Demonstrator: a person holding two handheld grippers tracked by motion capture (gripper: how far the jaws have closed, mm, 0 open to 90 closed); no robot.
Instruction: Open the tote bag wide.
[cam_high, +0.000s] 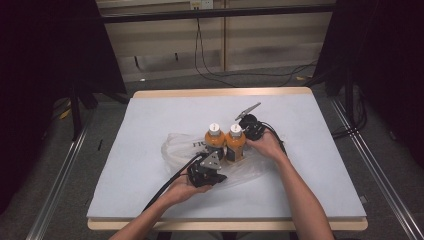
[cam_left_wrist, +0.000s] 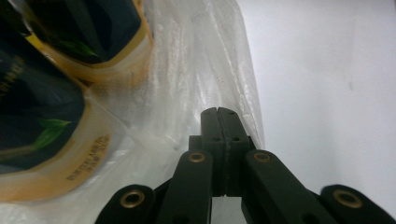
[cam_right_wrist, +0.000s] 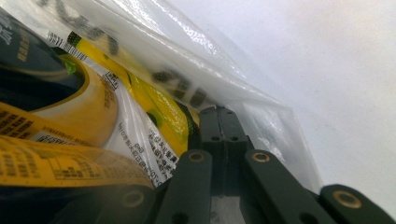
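A: High view — my left gripper (cam_high: 212, 161) sits at the near edge of the bag (cam_high: 172, 145); my right gripper (cam_high: 248, 131) sits at its far right edge. Two bottles (cam_high: 224, 142) stand upright, touching, inside the bag at mid-table.

B: How do the jaws stand?

A: Left gripper view: the jaws are pressed together, with a fold of the clear film (cam_left_wrist: 219, 88) pinched at their tips, as far as I can judge. Right gripper view: likewise closed, on the printed edge of the bag (cam_right_wrist: 196, 70).

B: Why hold it at two points?

A: I judge that each pinch takes one side of the bag's mouth. Held on either side of the bottles, the film can be drawn up or spread without tipping them. The bottles' orange bodies (cam_left_wrist: 56, 154) lie just beside my left jaws, their labels (cam_right_wrist: 56, 168) just beside my right, so I grip film, not bottle.

B: Risk?

A: The film is thin and slack; it may slip or tear, and a sideways pull could topple the bottles.

B: Surface and room?

A: The table (cam_high: 150, 115) carries a pale grey-blue mat over a wooden board, bare apart from the bag. Beyond it lie a grey floor, loose cables (cam_high: 220, 75) and a light wall panel; dark drapes flank both sides.
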